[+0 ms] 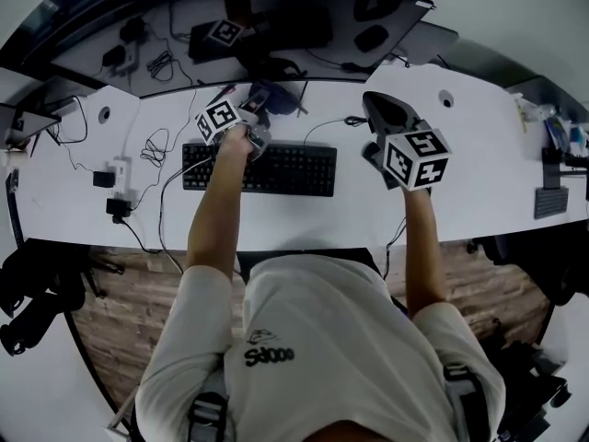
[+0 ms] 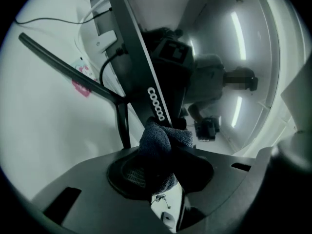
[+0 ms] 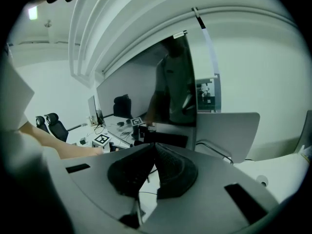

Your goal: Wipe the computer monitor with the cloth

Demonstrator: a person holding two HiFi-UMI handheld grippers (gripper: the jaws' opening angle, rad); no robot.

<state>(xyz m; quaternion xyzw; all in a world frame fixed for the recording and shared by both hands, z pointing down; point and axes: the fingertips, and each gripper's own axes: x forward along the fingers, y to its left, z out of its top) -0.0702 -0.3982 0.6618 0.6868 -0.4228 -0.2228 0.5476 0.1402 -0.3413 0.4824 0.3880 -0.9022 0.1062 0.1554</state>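
The monitor [image 1: 304, 26] stands at the back of the white desk [image 1: 497, 182]; its dark screen mirrors a marker cube. My left gripper [image 1: 260, 102] reaches toward the screen's lower edge and is shut on a dark knitted cloth [image 2: 155, 139]. In the left gripper view the cloth bulges out between the jaws of that gripper [image 2: 163, 156], right against the monitor's bottom bezel [image 2: 155, 104] with its printed logo. My right gripper [image 1: 375, 101] hovers over the desk to the right of the keyboard. Seen from its own camera, the right gripper [image 3: 155, 147] is shut with nothing in it and faces the monitor [image 3: 146, 82].
A black keyboard [image 1: 260, 168] lies at the middle of the desk. Cables and power adapters [image 1: 118, 187] are spread over the left side. A grey panel [image 3: 229, 130] stands right of the monitor. Small bottles [image 1: 563, 136] sit at the far right, and office chairs [image 3: 53, 126] stand further back.
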